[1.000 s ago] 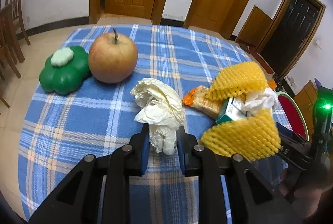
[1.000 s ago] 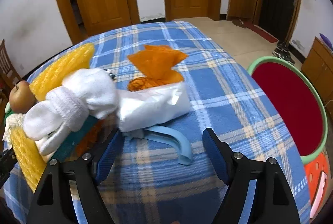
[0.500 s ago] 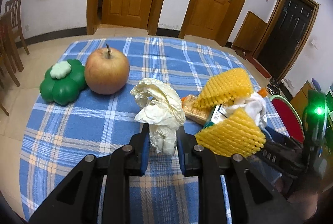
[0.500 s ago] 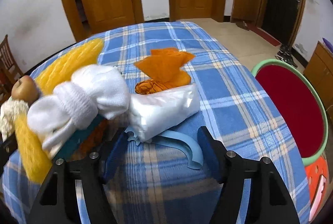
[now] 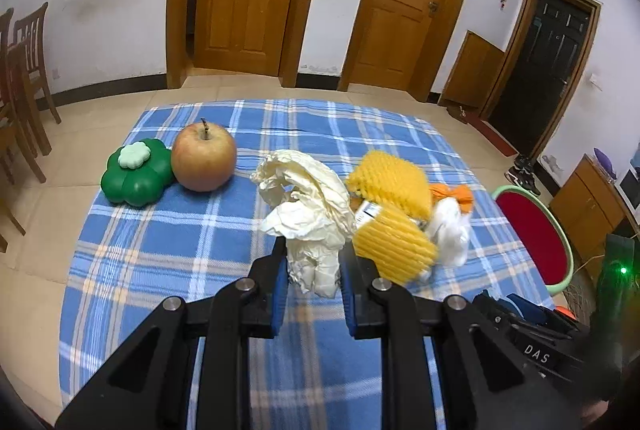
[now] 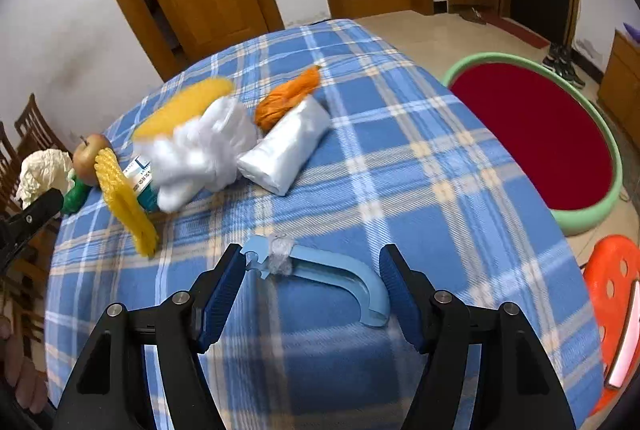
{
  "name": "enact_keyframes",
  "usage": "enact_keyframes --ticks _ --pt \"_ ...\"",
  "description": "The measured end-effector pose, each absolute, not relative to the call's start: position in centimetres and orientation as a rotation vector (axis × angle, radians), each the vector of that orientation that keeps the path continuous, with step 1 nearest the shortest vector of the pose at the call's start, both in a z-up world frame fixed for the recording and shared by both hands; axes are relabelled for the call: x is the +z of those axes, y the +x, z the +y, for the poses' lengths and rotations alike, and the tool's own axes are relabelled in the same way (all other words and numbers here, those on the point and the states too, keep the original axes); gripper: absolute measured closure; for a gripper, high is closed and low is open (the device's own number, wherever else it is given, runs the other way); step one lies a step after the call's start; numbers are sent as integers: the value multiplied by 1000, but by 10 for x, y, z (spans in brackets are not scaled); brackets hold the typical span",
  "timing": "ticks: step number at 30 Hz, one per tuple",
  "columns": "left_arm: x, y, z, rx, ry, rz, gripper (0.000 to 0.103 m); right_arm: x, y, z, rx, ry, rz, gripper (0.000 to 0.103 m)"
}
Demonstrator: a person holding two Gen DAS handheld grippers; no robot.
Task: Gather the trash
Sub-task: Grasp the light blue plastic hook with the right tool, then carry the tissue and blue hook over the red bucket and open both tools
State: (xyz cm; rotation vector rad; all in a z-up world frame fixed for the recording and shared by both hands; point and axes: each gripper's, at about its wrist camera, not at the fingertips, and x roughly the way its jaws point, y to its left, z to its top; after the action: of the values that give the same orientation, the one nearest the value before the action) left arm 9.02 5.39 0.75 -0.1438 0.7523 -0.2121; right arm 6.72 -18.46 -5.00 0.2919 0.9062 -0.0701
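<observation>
Two jaws — tight on crumpled paper (image 5: 308, 214)

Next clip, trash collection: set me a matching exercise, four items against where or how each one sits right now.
Items:
1. crumpled paper
2. blue plastic hook
3. apple
4. orange bag

States:
A. lies on the cloth between the open right gripper's fingers, not gripped
B. stands beside the green flower-shaped toy
C. pinched in the left gripper
D. rests against the far end of the white plastic packet

Pairs: 1-C, 2-A, 3-B, 4-D
</observation>
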Motion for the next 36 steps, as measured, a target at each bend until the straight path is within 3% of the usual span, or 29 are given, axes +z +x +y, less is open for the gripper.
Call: enact_keyframes --ticks 22,36 --pt "29 74 -33 -349 -88 782 81 7 19 -270 -103 401 684 32" --pt "14 101 -134 -467 23 876 81 -13 30 -364 -222 545 666 32"
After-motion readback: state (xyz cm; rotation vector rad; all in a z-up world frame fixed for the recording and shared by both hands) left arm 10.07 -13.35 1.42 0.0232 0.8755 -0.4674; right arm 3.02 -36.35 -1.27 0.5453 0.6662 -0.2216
